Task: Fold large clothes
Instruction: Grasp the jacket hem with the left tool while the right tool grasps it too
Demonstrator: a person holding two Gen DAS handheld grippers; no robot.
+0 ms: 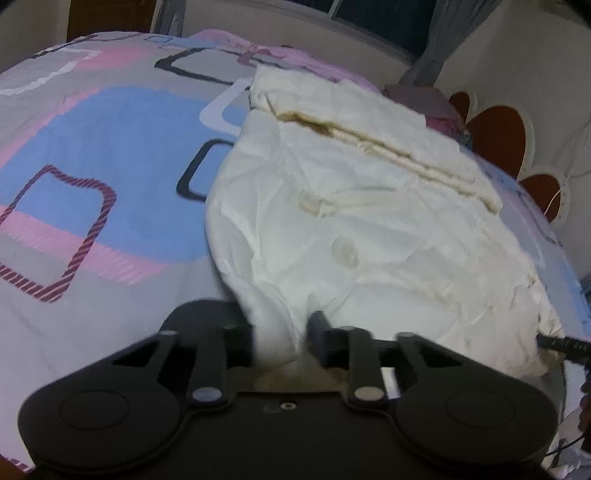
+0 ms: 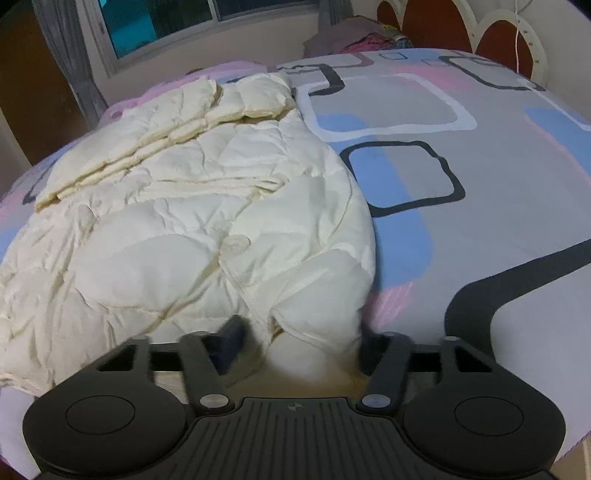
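A cream quilted puffer jacket (image 1: 351,206) lies spread on the bed, with a folded sleeve across its far part. It also shows in the right wrist view (image 2: 192,221). My left gripper (image 1: 280,332) is shut on the jacket's near hem at its left corner. My right gripper (image 2: 299,339) is shut on the near hem at the jacket's right corner; the fabric bunches between the fingers (image 2: 231,341). The other gripper's tip (image 1: 561,345) shows at the right edge of the left wrist view.
The bed cover (image 2: 461,166) is grey with pink, blue and outlined squares. A red and cream headboard (image 1: 502,136) stands at the right. A window (image 2: 166,26) with grey curtains and some piled clothes (image 2: 354,37) lie beyond the bed.
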